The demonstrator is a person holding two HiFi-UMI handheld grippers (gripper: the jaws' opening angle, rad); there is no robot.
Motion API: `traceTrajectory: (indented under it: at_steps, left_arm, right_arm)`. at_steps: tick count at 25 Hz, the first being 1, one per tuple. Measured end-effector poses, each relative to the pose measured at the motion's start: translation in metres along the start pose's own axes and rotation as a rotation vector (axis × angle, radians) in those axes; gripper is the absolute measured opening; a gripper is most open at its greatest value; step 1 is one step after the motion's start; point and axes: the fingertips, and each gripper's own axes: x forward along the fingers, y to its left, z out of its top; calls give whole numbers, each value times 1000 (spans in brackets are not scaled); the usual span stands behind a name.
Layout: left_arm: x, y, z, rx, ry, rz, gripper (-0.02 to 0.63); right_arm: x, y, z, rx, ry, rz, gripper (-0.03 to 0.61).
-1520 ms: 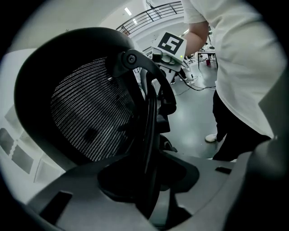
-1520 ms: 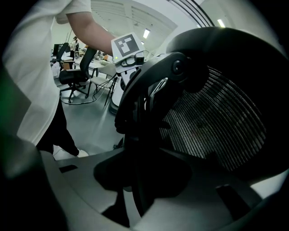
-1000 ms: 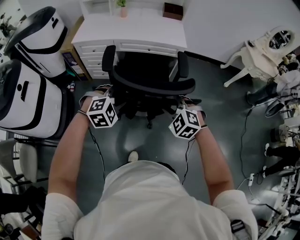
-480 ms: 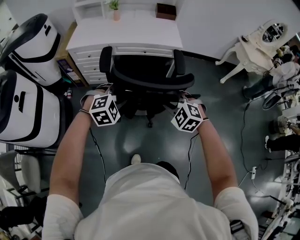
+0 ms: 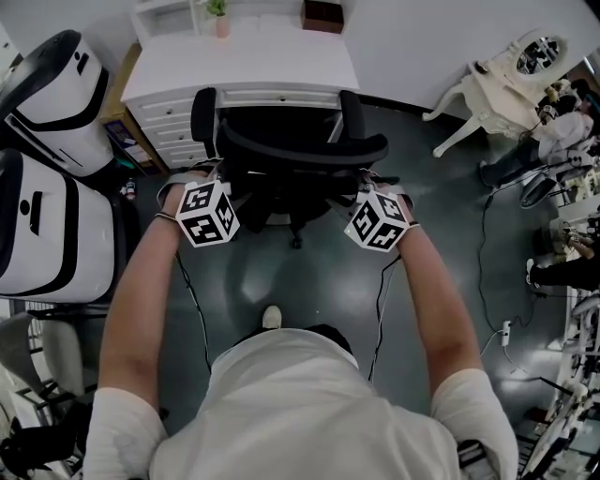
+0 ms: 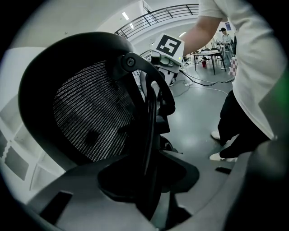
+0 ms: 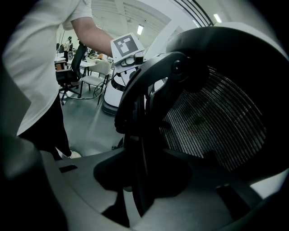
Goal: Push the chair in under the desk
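A black mesh-backed office chair (image 5: 298,150) stands at the white desk (image 5: 244,66), its seat partly under the desktop and its armrests at the desk's front edge. My left gripper (image 5: 208,180) is at the backrest's left edge and my right gripper (image 5: 367,185) at its right edge. In the left gripper view the backrest's black rim (image 6: 149,135) runs straight through the gap of the left gripper (image 6: 149,185), and the jaws are closed on it. The right gripper view shows the same: the rim (image 7: 137,149) sits clamped in the right gripper (image 7: 140,185).
Two large white and black machines (image 5: 47,187) stand close on the left. A white ornate chair (image 5: 497,89) and cables (image 5: 486,272) are on the floor at the right. A small plant (image 5: 218,13) and a brown box (image 5: 321,14) sit on the desk's far side.
The chair has rolled forward toward the desk, so less of its seat shows. Both grippers have moved forward with the backrest and kept their hold.
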Motion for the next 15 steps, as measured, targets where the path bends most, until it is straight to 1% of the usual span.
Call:
traceTrajectory:
  at_steps: [5, 9, 13, 15]
  left_arm:
    - [0, 0, -1, 13, -12, 0, 152]
    - [-2, -1, -3, 28, -17, 14, 149]
    - [-3, -6, -6, 53, -29, 48, 152]
    - [-4, -8, -5, 56, -22, 78, 157]
  right_arm:
    - [2, -1, 0, 10, 8, 5, 123]
    - [3, 1, 2, 1, 6, -17, 124]
    - [6, 5, 2, -20, 6, -43, 123]
    - [2, 7, 0, -55, 31, -78, 124]
